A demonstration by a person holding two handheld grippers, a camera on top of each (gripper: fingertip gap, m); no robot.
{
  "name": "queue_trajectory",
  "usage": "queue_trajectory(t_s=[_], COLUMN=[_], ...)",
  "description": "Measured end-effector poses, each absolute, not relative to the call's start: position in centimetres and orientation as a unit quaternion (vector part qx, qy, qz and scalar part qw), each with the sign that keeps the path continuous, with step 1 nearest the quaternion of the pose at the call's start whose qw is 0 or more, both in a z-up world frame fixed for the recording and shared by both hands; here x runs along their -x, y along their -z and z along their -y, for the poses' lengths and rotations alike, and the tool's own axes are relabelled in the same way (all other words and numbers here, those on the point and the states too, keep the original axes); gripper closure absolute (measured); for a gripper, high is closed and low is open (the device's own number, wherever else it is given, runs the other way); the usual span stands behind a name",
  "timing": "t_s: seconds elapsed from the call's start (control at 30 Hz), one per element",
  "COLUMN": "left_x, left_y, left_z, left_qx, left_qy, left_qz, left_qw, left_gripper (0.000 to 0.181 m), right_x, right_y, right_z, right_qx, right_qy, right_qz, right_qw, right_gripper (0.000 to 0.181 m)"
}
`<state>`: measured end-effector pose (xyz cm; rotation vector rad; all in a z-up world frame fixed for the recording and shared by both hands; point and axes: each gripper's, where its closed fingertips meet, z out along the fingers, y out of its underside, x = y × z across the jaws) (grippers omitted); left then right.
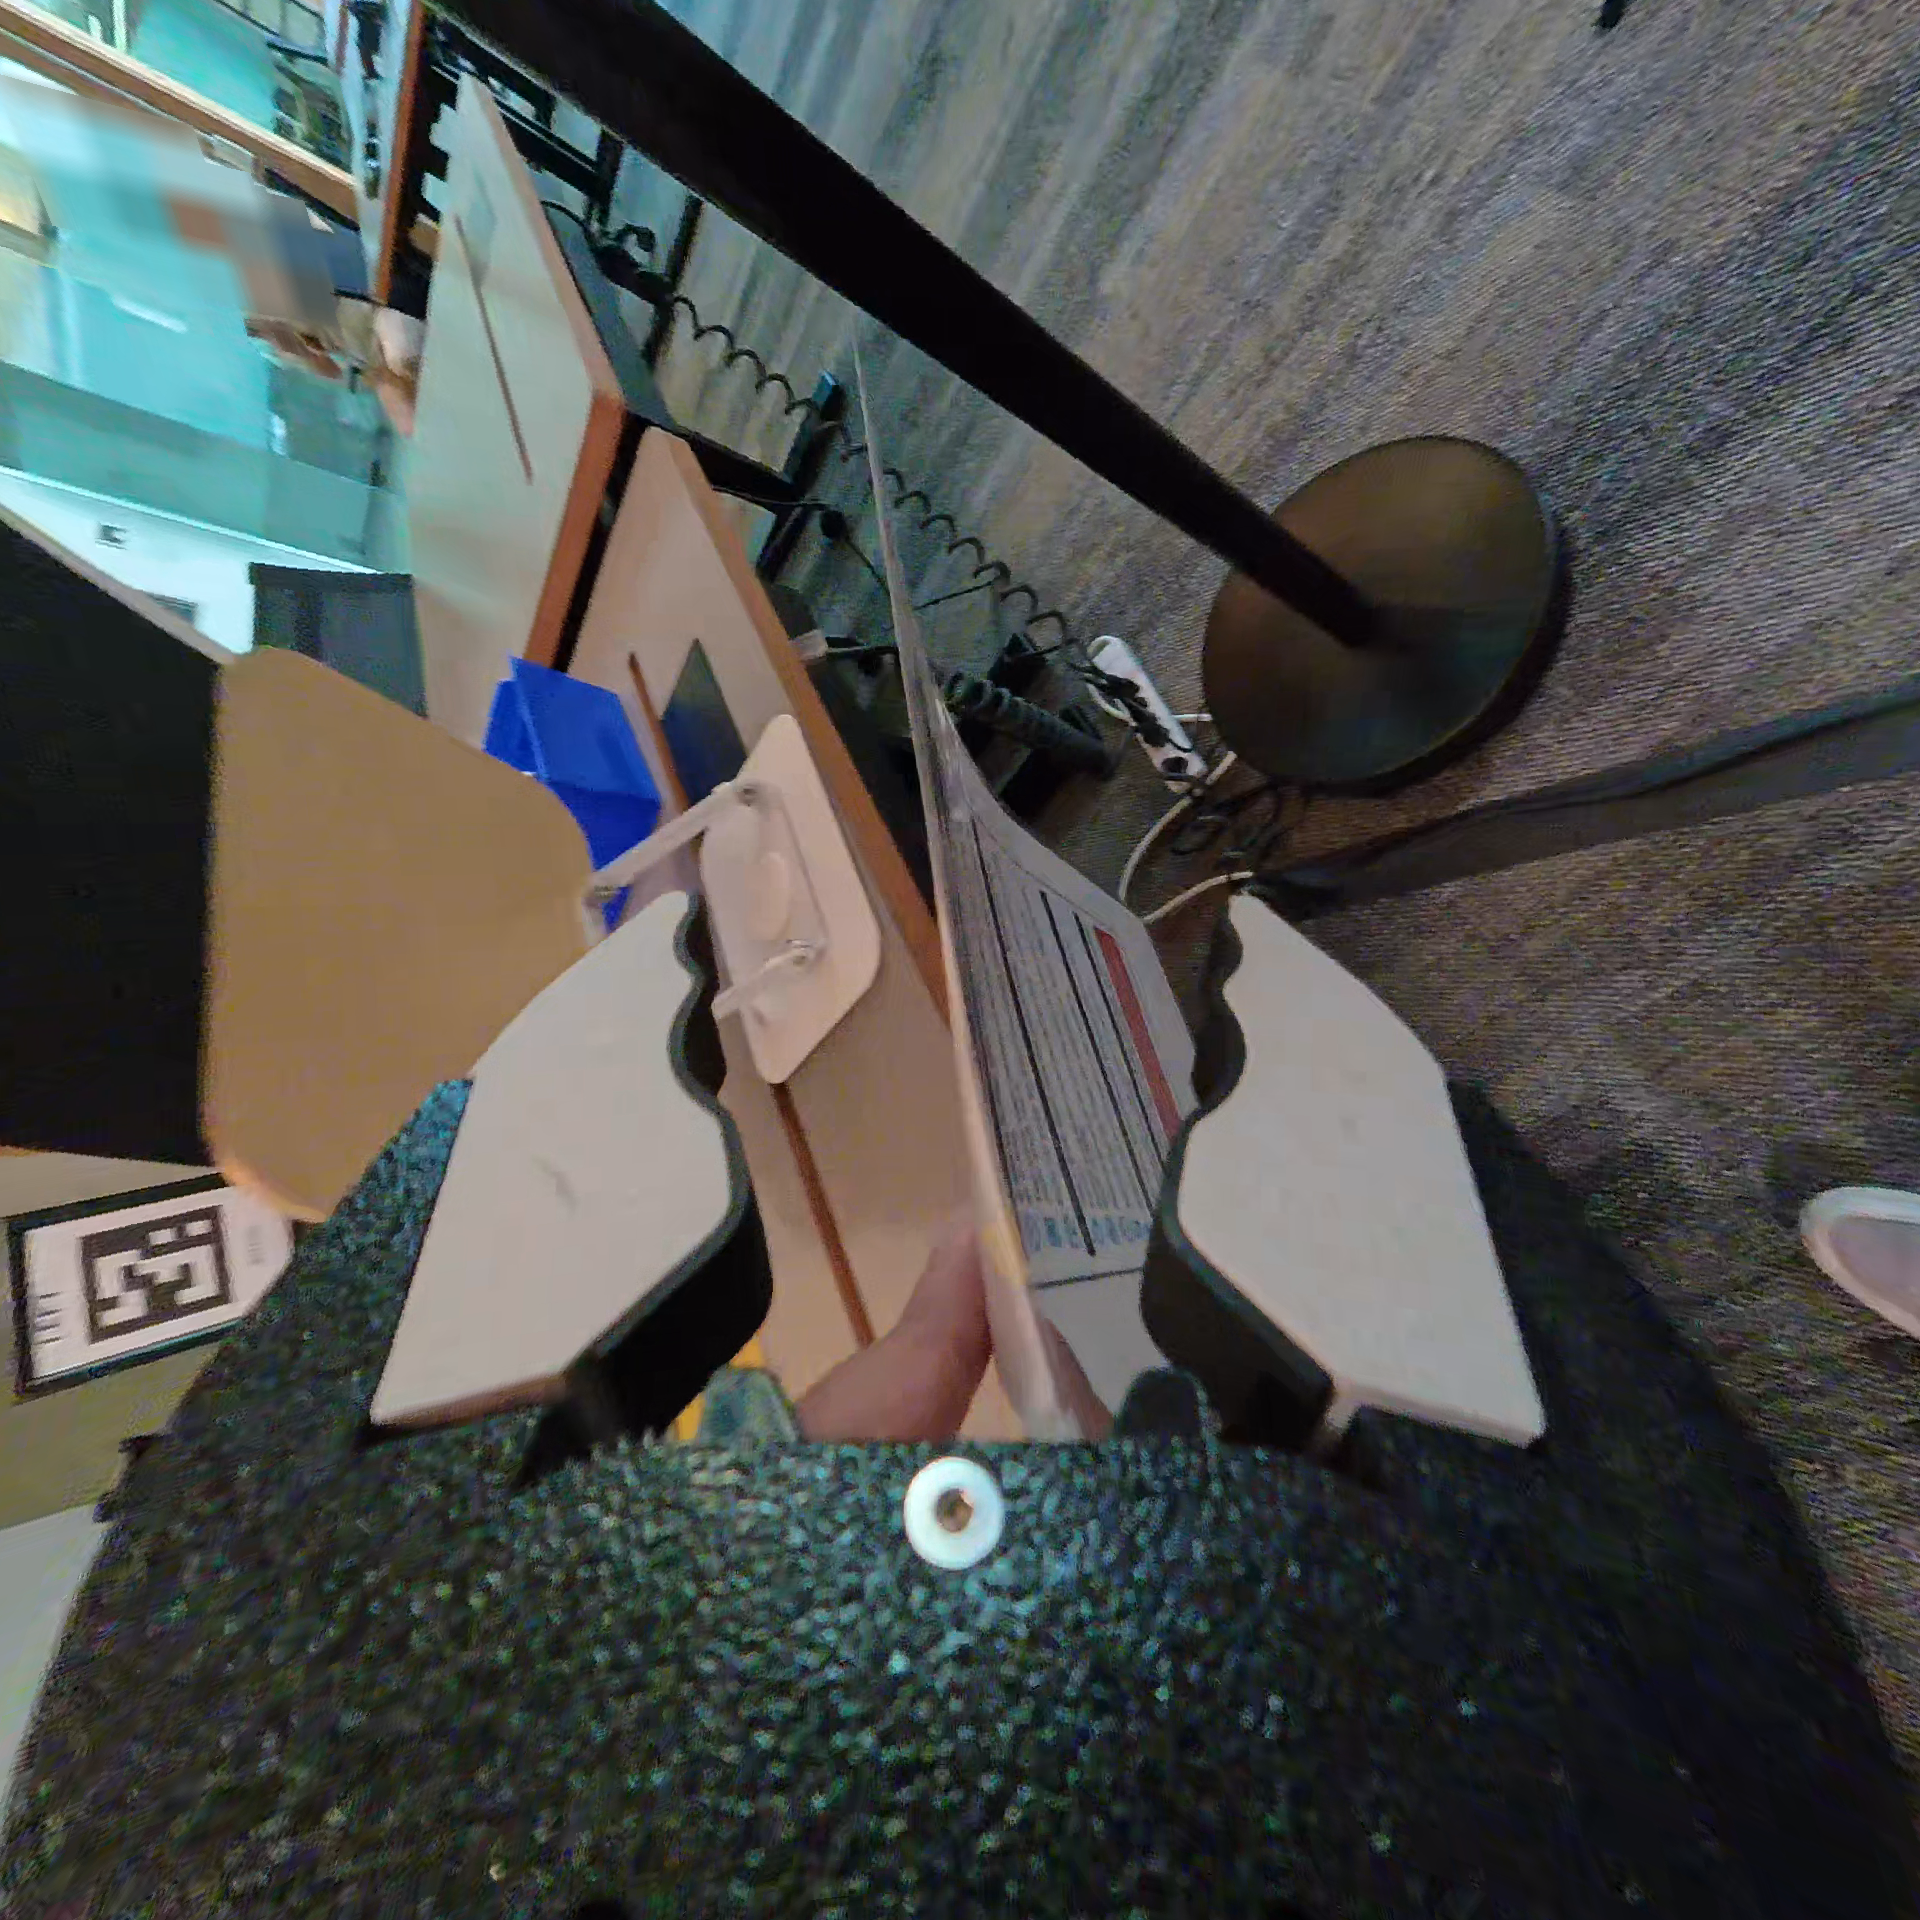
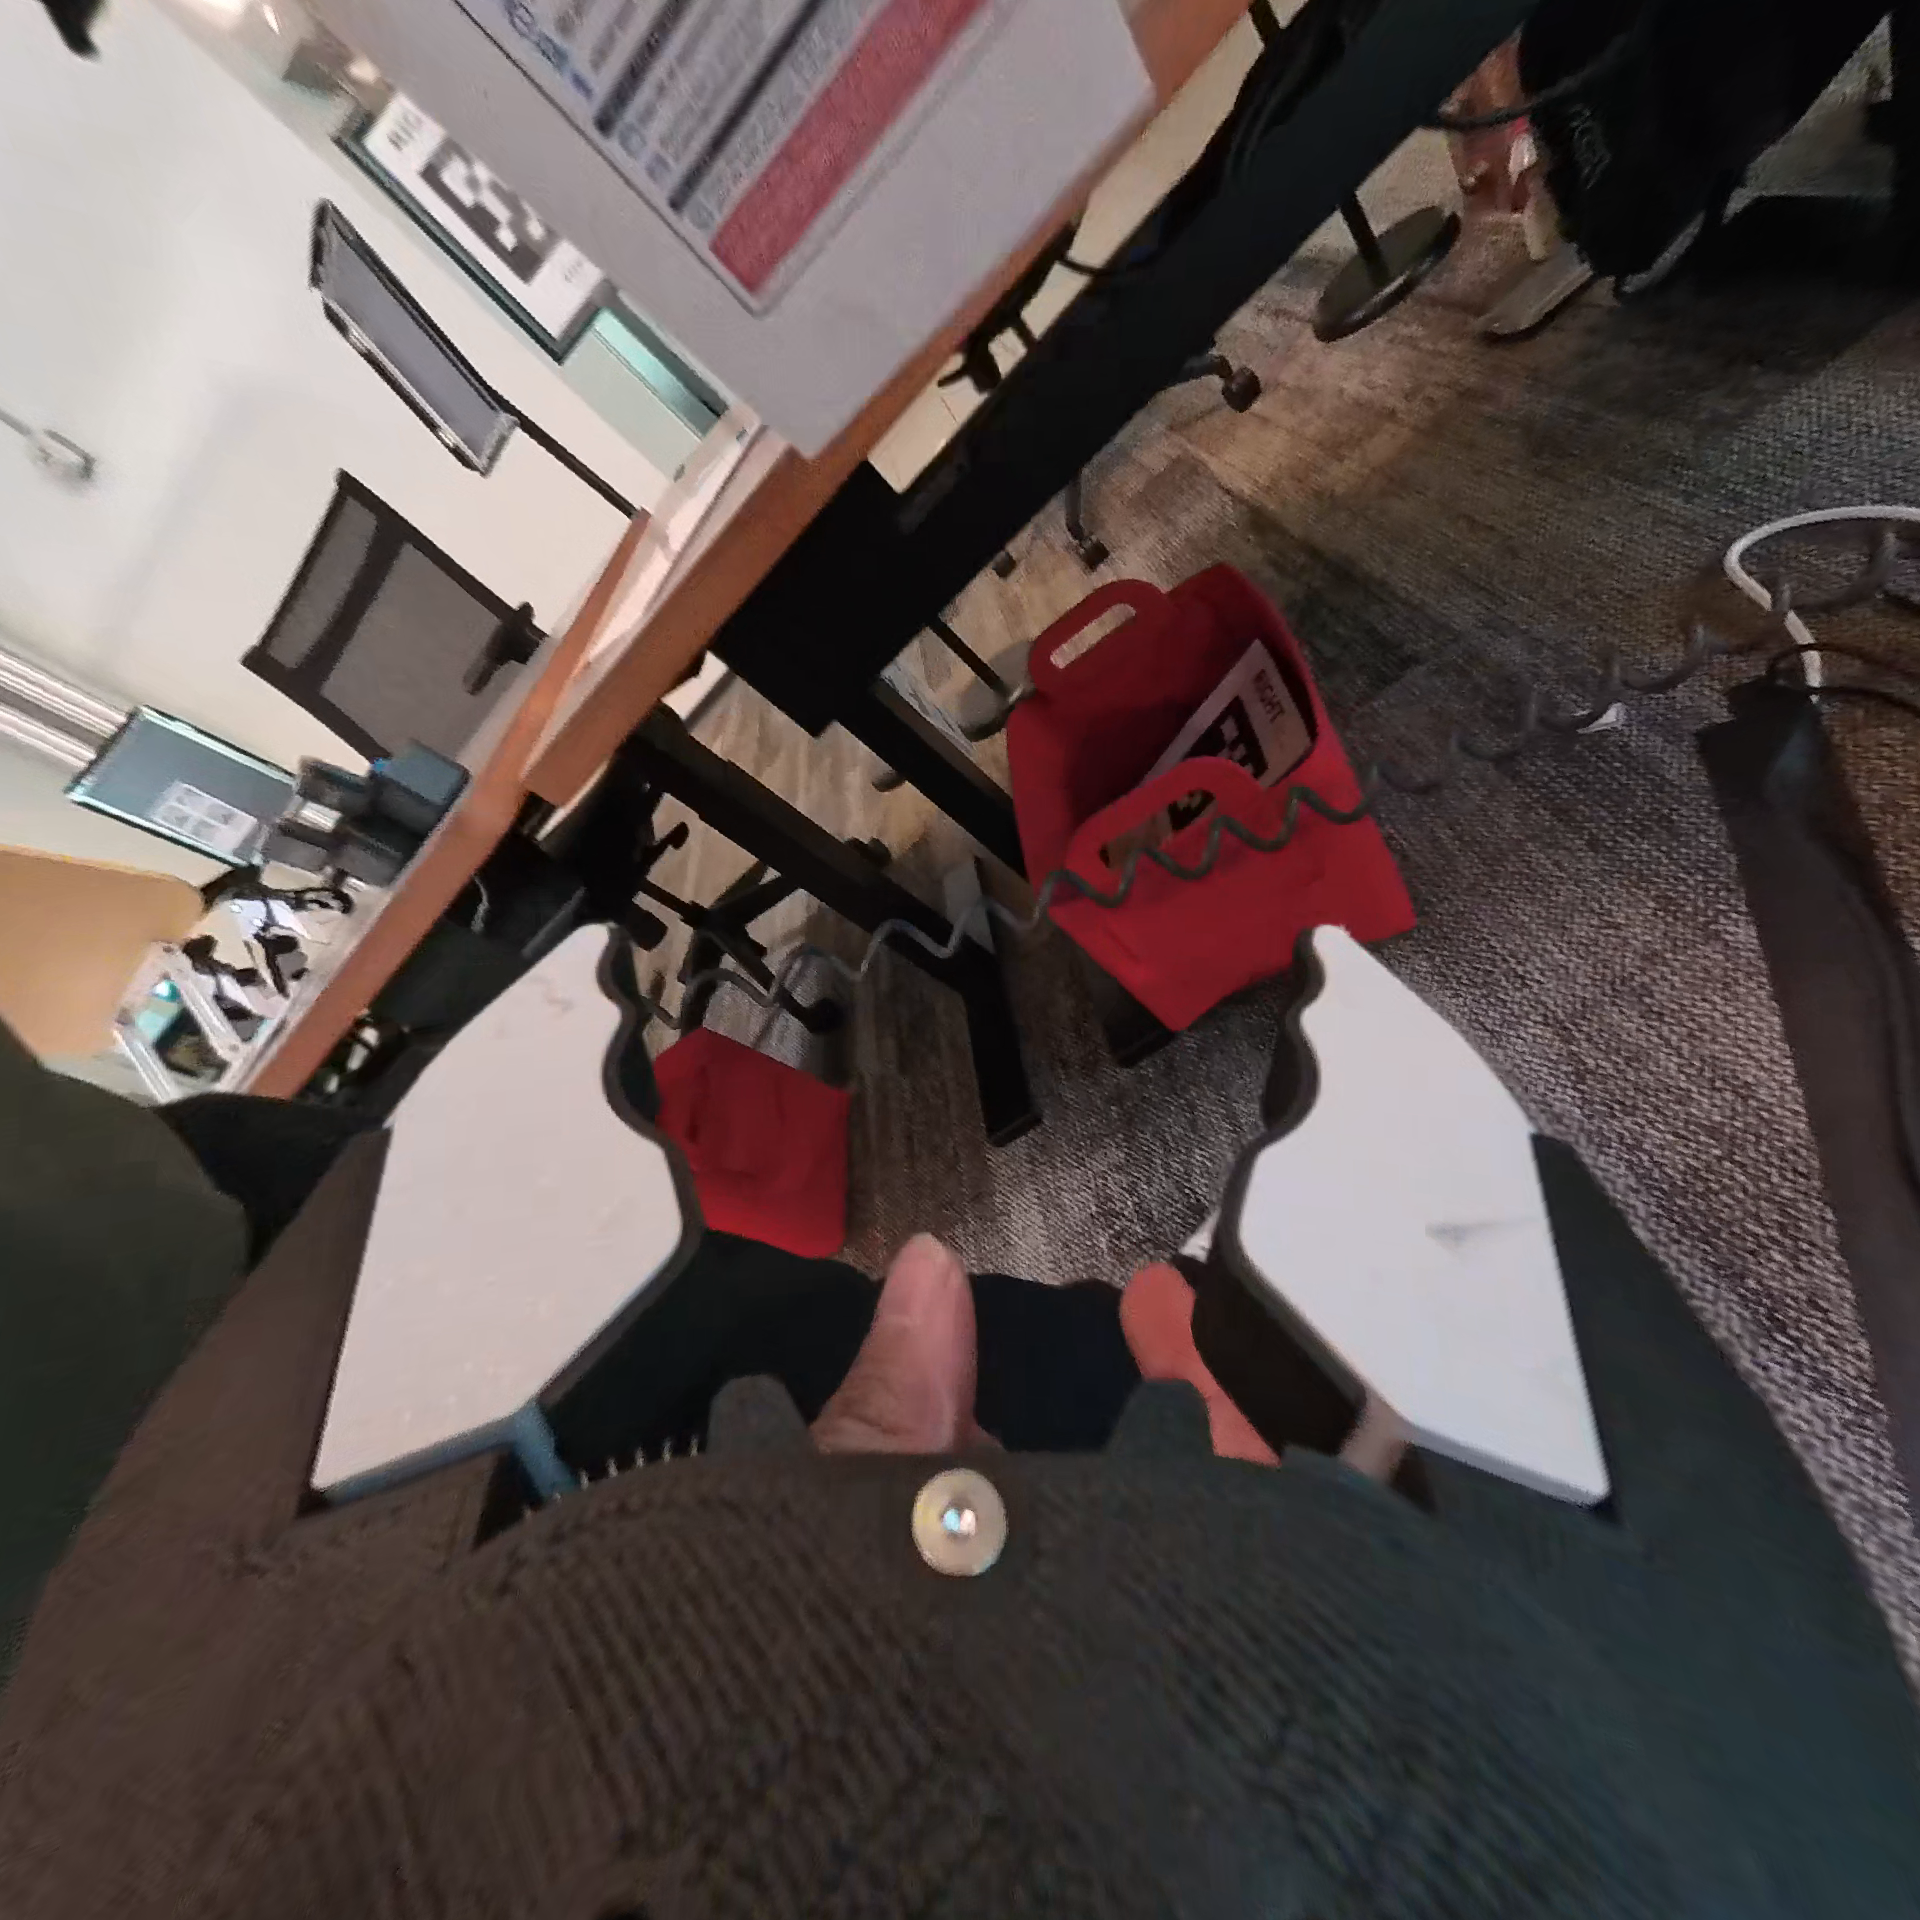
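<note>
Two grippers show, one per view, both with jaws spread wide. Only the left wrist view, going left to right, shows a square-patterned marker card point(image 1: 135, 1283), a tan board point(image 1: 384, 925), a blue bin point(image 1: 577, 748) and a white plate point(image 1: 784, 899) on the wooden table point(image 1: 883, 1091). The left gripper point(image 1: 956, 956) clamps nothing; a laminated printed sheet point(image 1: 1060, 1060), pinched by bare fingers point(image 1: 914, 1340), stands edge-on between its jaws, and whether it touches them I cannot tell. Farther right is a black stand base point(image 1: 1382, 613) on carpet.

Only the right wrist view shows a monitor point(image 2: 405, 343), a mesh chair point(image 2: 384, 613) and two red bags point(image 2: 1216, 831) under the desks. The right gripper point(image 2: 956, 1029) holds nothing above the carpet; the same sheet point(image 2: 831, 135), bearing text rows and a red band, lies far at the top
</note>
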<state>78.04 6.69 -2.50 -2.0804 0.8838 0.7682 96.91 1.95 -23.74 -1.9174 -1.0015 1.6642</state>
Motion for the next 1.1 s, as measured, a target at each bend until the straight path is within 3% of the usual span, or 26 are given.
queue_trajectory(t_s=[0.4, 0.7, 0.93, 1.1], left_x=[-80.3, -79.7, -82.5, -84.5], left_y=[21.6, 33.1, 37.4, 39.8], left_z=[-4.0, 3.3, 5.1, 5.0], left_qx=[0.872, 0.944, 0.956, 0.946], left_qy=[-0.199, -0.116, -0.02, 0.083], left_qz=[-0.3, -0.152, -0.11, -0.105], left_qw=[0.332, 0.267, 0.272, 0.296], left_gripper=[0.091, 0.093, 0.095, 0.097], right_x=[-90.6, -84.6, -83.2, -83.1], right_y=[27.7, 34.8, 34.6, 33.1], right_z=[-4.8, -7.1, -1.1, 0.0], right_qx=[0.609, 0.59, 0.471, 0.422], right_qy=[-0.681, -0.613, -0.672, -0.744], right_qz=[0.335, 0.462, 0.518, 0.451], right_qw=[0.23, 0.251, 0.242, 0.254], right_gripper=[0.062, 0.066, 0.073, 0.07])
